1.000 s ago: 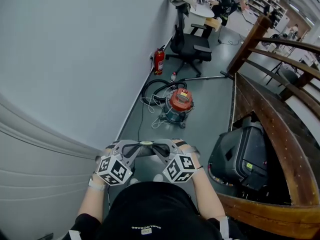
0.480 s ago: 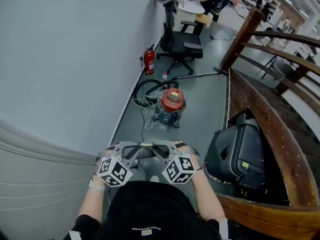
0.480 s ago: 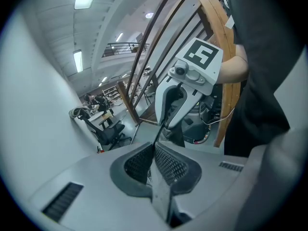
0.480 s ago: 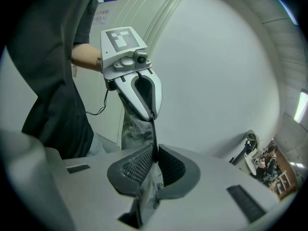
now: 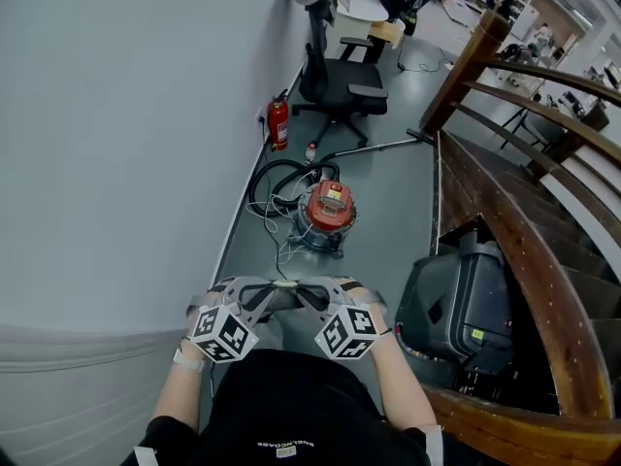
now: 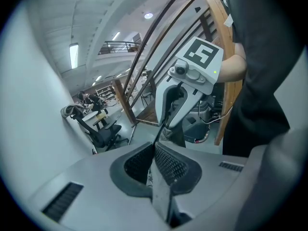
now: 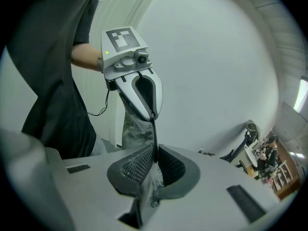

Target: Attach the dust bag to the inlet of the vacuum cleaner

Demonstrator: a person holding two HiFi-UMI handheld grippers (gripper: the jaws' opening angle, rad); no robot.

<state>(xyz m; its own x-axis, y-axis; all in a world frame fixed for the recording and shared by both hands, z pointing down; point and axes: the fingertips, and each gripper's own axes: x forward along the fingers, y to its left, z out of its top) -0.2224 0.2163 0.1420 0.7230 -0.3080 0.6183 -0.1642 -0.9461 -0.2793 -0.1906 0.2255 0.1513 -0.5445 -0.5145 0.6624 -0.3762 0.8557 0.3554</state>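
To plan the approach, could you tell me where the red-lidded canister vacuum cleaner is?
In the head view, the red-lidded canister vacuum cleaner stands on the floor ahead, mid-frame, right of a coiled black hose by the wall.

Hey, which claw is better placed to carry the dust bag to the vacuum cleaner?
Right, marginally. The left claw and right claw are both shut on the dust bag, side by side, but the red-topped vacuum cleaner stands ahead, more in line with the right one.

Grey dust bag [image 7: 129, 129] hangs well apart from the upright red-topped vacuum cleaner [image 5: 327, 212].
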